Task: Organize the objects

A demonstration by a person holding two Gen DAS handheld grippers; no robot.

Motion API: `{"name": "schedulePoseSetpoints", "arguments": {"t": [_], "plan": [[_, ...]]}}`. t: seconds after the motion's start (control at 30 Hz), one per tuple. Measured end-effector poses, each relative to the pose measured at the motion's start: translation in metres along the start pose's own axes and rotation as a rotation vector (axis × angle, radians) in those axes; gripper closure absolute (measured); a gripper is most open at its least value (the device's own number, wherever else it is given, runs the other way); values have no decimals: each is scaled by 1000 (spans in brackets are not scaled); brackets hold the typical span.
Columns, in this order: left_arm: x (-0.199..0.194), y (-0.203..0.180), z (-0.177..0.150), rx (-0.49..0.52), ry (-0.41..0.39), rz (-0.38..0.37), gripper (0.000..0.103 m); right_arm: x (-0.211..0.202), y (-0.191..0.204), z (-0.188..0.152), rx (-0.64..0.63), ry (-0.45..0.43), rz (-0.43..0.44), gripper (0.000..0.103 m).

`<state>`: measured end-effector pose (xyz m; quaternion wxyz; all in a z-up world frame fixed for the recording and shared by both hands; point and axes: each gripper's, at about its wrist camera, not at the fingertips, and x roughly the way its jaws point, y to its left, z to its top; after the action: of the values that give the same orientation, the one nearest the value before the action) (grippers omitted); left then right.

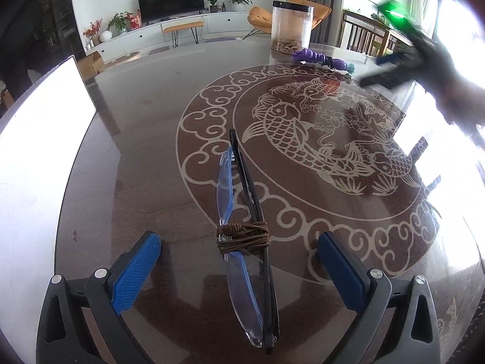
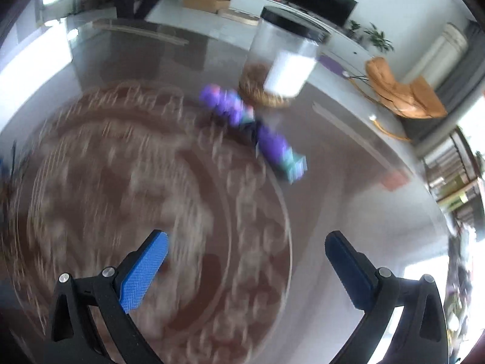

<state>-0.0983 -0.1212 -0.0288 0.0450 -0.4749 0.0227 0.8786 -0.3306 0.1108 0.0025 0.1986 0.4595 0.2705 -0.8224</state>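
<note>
Reaching: my left gripper (image 1: 239,270) hangs spread wide over the folded glasses (image 1: 245,242), gripping nothing.
Step in hand: I judge this the approach to a pick-up, the grasp not yet made.
Glasses: lying on the table (image 1: 145,127) between my blue pads (image 1: 136,276), a brown cord (image 1: 242,238) wound round the middle.
Long axis: running away from me, nearly along my fingers, far tip leaning slightly left.
Next move: probably lowering and closing across the cord-wrapped middle.
Right gripper (image 2: 245,273): spread, empty, blurred, facing the purple toy (image 2: 251,127) beside the jar (image 2: 285,57).
</note>
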Motion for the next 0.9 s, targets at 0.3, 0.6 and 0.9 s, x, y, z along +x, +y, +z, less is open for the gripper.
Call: {"name": "schedulePoseSetpoints", "arguments": {"t": [0.3,0.6,0.9], "plan": [[0,1,2,-1,-2,-1,0,74,-27,84,168,75,119,44],[3,0,6,-2,-2,2,0,41,-8,33,354,114,125,80],[3,0,7,-2,-2,2,0,-72,88,-140,561,-73,131,75]]}}
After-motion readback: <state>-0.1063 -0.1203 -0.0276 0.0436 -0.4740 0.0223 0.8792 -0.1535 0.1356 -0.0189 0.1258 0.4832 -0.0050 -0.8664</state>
